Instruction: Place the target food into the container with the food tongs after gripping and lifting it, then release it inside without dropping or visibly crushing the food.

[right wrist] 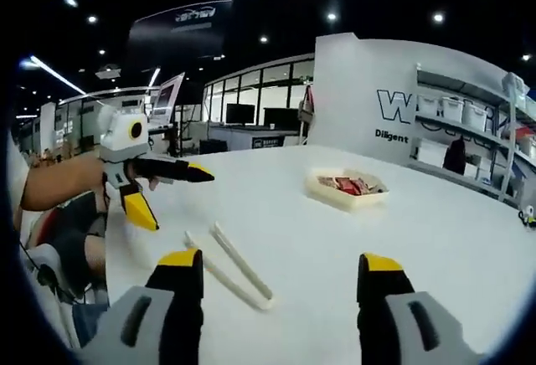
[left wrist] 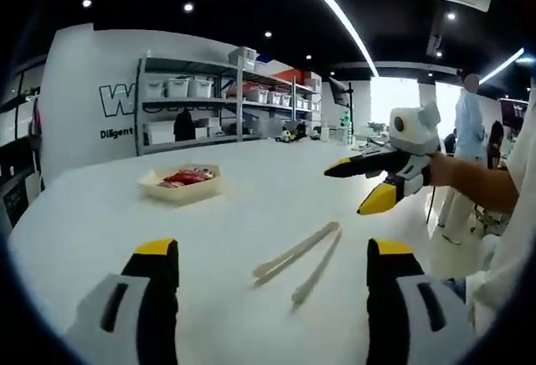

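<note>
White table (left wrist: 276, 189), left gripper view. Left of centre: shallow tray (left wrist: 181, 184) holding red food (left wrist: 186, 177). Centre, low: pale tongs (left wrist: 300, 258), lying untouched. Bottom edge: left gripper (left wrist: 272, 269), jaws spread, empty. Right: right gripper (left wrist: 363, 187), also spread, empty, hovering above table. Likely risks: thin tongs skidding under a poor pinch; soft food crushed or dropped.

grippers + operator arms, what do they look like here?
Both match: the right gripper and left gripper have black jaws with yellow tips on grey-white bodies. Seen from the left gripper view, the right one carries a white camera box with a round lens. The person's forearm is bare, with a white sleeve nearby.
</note>
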Motion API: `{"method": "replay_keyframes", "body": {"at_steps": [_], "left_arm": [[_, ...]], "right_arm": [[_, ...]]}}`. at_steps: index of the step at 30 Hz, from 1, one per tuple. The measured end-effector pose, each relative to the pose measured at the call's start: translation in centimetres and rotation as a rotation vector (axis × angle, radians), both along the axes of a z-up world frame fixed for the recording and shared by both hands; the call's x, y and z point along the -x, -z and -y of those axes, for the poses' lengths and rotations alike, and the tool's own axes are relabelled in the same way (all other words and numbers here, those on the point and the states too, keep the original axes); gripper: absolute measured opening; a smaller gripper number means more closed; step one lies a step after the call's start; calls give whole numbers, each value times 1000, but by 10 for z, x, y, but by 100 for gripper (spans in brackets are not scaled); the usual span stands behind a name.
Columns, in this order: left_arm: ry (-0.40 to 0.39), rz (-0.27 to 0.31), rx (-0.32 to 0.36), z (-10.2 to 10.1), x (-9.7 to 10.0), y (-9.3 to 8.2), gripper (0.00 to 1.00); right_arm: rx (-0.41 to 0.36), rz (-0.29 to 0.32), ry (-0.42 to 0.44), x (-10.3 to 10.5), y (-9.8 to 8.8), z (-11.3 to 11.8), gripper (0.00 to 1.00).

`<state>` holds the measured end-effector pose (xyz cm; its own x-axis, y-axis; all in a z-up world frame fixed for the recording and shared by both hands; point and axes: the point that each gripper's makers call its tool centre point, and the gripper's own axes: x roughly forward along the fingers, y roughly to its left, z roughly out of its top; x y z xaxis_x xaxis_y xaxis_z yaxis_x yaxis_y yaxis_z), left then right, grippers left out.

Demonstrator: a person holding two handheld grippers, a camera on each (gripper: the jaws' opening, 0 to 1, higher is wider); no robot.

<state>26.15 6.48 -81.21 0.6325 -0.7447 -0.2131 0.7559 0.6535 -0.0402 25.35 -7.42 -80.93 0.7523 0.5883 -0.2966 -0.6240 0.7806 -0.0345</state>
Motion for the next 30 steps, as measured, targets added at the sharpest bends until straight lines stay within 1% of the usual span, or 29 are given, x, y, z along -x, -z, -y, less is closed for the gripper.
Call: {"method": "replay_keyframes", "body": {"at_steps": [2, 3, 5, 7, 8, 10, 11, 12, 13, 16, 17, 18, 19, 22, 24, 27, 30], "left_arm": [[-13, -25, 31, -1, 1, -3, 99], [-27, -34, 44, -2, 1, -5, 99], [-43, -47, 40, -3, 3, -8, 99], [-79, -62, 14, -6, 2, -6, 99], [-102, -49, -12, -9, 1, -8, 99], [-154, -52, -59, -15, -1, -8, 99], [-161, -42, -81, -16, -1, -9, 99], [-187, -32, -112, -19, 0, -10, 99], [-197, -20, -125, -20, 0, -11, 99], [-190, -42, -185, -19, 8, -6, 99], [-165, -49, -201, -15, 12, -4, 99], [-145, -55, -207, -13, 16, -2, 99], [-144, -63, -210, -13, 19, -1, 99], [-173, -80, -232, -20, 20, 2, 99], [-196, -88, -240, -25, 19, 4, 99], [-230, -113, -249, -34, 18, 8, 99], [-255, -124, -274, -41, 18, 13, 99]], "right_arm": [[-49, -12, 15, 0, -6, 1, 77], [-59, -22, 22, 1, -7, 2, 77], [-70, -26, 24, 2, -9, 2, 77], [-77, -32, 31, 3, -9, 0, 81], [-72, -36, 33, 4, -9, -1, 84], [-56, -34, 49, 5, -8, -1, 88], [-21, -75, 69, 8, -2, 3, 88], [-10, -114, 82, 11, 3, 5, 88], [1, -138, 91, 13, 6, 6, 88], [-12, -134, 98, 15, 2, 4, 91], [-10, -144, 103, 17, 3, 4, 93], [-1, -152, 108, 19, 3, 5, 94], [4, -154, 112, 19, 3, 5, 94], [14, -152, 118, 22, 4, 7, 98], [21, -166, 119, 24, 7, 7, 99], [23, -150, 133, 26, 5, 9, 99], [33, -127, 156, 26, 2, 12, 99]]}}
